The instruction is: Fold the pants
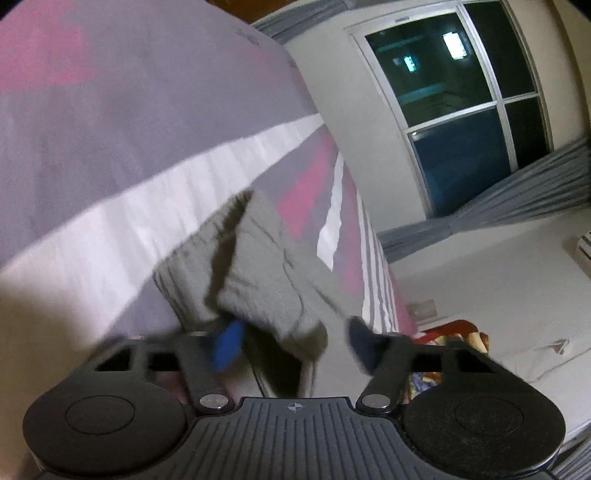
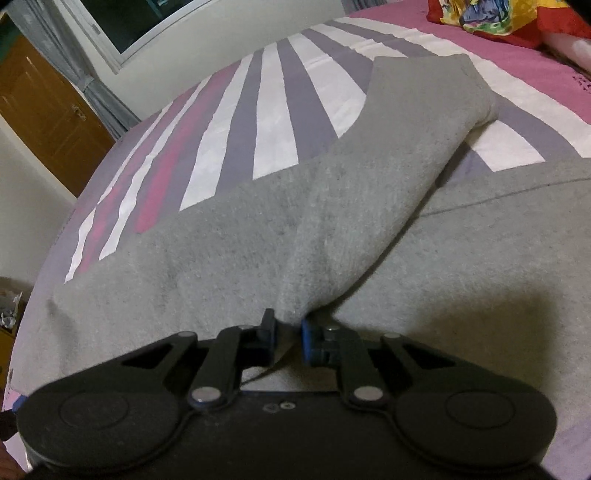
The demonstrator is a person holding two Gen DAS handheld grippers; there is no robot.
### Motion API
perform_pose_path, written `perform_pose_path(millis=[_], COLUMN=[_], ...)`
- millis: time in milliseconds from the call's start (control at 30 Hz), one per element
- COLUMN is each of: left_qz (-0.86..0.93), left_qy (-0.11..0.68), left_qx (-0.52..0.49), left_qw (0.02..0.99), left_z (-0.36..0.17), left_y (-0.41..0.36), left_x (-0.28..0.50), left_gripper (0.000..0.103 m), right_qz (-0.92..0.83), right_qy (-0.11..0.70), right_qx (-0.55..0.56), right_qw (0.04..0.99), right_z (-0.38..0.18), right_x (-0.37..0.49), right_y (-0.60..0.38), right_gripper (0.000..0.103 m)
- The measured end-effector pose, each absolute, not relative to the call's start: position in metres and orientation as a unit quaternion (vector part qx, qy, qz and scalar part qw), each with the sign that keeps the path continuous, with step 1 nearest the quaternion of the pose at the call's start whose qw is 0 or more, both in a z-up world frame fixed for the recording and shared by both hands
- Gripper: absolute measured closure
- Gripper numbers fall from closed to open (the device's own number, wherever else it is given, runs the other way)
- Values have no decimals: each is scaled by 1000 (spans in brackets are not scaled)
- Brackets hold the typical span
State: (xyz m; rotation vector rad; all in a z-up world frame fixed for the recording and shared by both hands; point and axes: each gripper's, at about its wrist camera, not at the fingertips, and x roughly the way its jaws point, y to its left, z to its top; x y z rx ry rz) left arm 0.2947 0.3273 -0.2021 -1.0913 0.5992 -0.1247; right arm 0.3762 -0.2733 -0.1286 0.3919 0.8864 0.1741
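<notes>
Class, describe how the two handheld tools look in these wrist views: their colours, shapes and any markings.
Both tools share one build. The left tool has a black ribbed body with a small crosshair mark, two round black housings, silver pivot pins and angular black linkage arms ending in blue pads. The right tool has the same black housings, silver pins and blue-edged pads. No cables or sleeves show.

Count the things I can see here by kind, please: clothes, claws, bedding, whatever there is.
Grey pants: 1
Striped bedspread: 1
Claws: 2, left claw and right claw
Red and yellow cloth: 1
Window: 1
Wooden door: 1
Total: 7
</notes>
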Motion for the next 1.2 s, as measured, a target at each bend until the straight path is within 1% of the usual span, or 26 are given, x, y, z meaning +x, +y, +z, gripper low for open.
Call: perform_pose_path(millis=[67, 100, 133, 167, 200, 233, 267, 367, 433, 467, 500, 533, 567, 600, 700, 800, 867, 933, 967, 1033, 1067, 1100, 1133, 1167, 1200], left_qz=[-56, -49, -40, -36, -34, -36, -50, -84, -102, -101, -96, -79, -73, -72, -66, -68, -72, -56, -52, -46, -39, -31, -23, -20, -18], left_qy=[287, 290, 292, 292, 291, 283, 270, 249, 269, 299, 338, 378, 401, 397, 384, 359, 343, 369, 385, 393, 389, 385, 386, 387, 388], left_qx=[-507, -499, -497, -500, -500, -491, -479, -411, -383, -362, -341, -311, -289, -297, -309, -319, -343, -323, -307, -280, -274, -273, -273, -269, -261], left_qw=[811, 815, 816, 814, 815, 823, 834, 873, 878, 877, 872, 868, 866, 866, 867, 875, 872, 870, 869, 875, 879, 881, 881, 881, 884], left_z=[-204, -205, -206, -207, -205, -197, -184, -151, -151, -158, -170, -183, -194, -199, -195, -182, -177, -182, -187, -189, -184, -177, -172, -167, -162], left_y=[319, 315, 315, 316, 318, 320, 322, 326, 331, 331, 328, 323, 318, 318, 320, 322, 327, 323, 321, 312, 309, 306, 303, 299, 295], left_x=[298, 302, 305, 310, 314, 318, 320, 322, 325, 329, 335, 341, 344, 342, 334, 330, 325, 329, 332, 332, 330, 327, 323, 320, 317], left_gripper=[54, 59, 63, 79, 84, 85, 86, 86, 86, 86, 86, 86, 86, 86, 86, 86, 86, 86, 86, 86, 85, 85, 84, 74, 56], right_qz=[83, 83, 83, 84, 91, 97, 105, 136, 150, 149, 142, 131, 120, 117, 109, 120, 128, 124, 117, 109, 105, 103, 90, 71, 63], right_qy=[429, 431, 432, 431, 428, 420, 404, 327, 306, 309, 329, 359, 391, 387, 378, 359, 348, 359, 379, 400, 401, 400, 389, 370, 342], right_qx=[188, 190, 191, 191, 190, 193, 201, 216, 232, 227, 203, 190, 197, 209, 206, 199, 196, 188, 180, 182, 189, 194, 191, 176, 158], right_qw=[880, 878, 878, 878, 879, 882, 886, 910, 911, 911, 911, 904, 891, 890, 896, 904, 908, 906, 900, 892, 890, 890, 897, 909, 924], right_z=[-126, -126, -125, -125, -124, -119, -111, -80, -79, -87, -103, -122, -144, -152, -149, -135, -125, -131, -143, -157, -158, -155, -148, -137, -125], right_x=[375, 375, 375, 375, 375, 374, 368, 335, 310, 301, 295, 296, 297, 293, 287, 277, 267, 259, 258, 262, 261, 258, 254, 249, 240], right_y=[-274, -275, -275, -275, -275, -277, -281, -294, -305, -307, -304, -301, -301, -302, -298, -300, -303, -303, -301, -302, -303, -304, -306, -308, -308], right_gripper=[89, 89, 89, 91, 93, 98, 98, 98, 98, 98, 98, 98, 98, 98, 98, 98, 98, 98, 98, 98, 96, 92, 77, 68, 63])
